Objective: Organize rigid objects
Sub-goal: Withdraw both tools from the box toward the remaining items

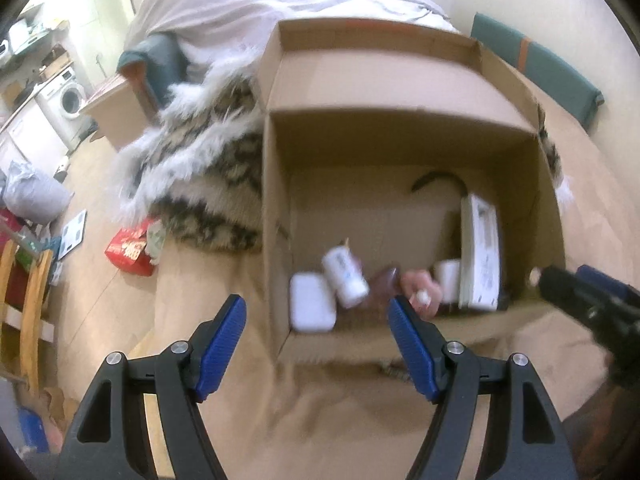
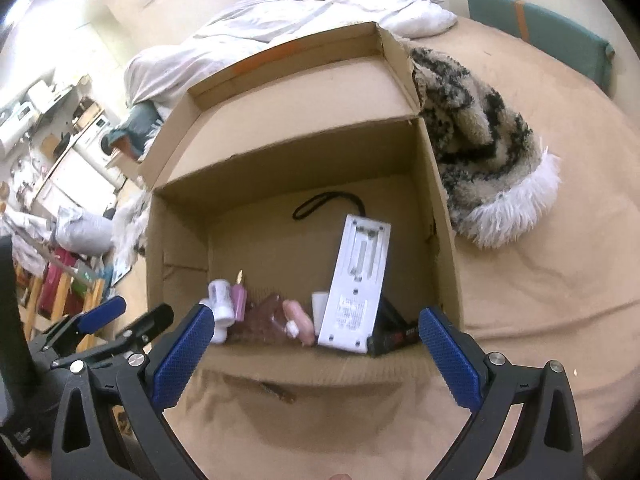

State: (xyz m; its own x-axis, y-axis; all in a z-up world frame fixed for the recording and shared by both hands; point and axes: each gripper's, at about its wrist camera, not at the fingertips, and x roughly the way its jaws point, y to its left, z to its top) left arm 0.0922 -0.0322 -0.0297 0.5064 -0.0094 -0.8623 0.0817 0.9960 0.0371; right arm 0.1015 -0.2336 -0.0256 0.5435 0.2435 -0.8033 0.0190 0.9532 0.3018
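Observation:
An open cardboard box [image 1: 400, 92] [image 2: 304, 164] stands on a beige bed sheet. Along its near wall lie a flat white case [image 1: 312, 308], a white bottle [image 1: 346, 276] [image 2: 221, 298], a pink object [image 1: 420, 286] [image 2: 298, 320] and a long white device [image 1: 480, 252] [image 2: 358, 280] with a black cord. My left gripper [image 1: 318, 316] hovers open over the box's near left corner, nothing between its blue pads. My right gripper [image 2: 316, 334] is open above the near edge, also holding nothing. The right gripper's body [image 1: 592, 300] shows at the right in the left wrist view.
A shaggy black-and-cream throw [image 1: 208, 160] [image 2: 484, 140] lies against the box. A rumpled white duvet [image 1: 240, 12] is behind. Teal headboard [image 2: 552, 28] at the far right. On the floor at the left: a red box [image 1: 130, 252], a wooden frame [image 1: 32, 308], a washing machine [image 1: 66, 98].

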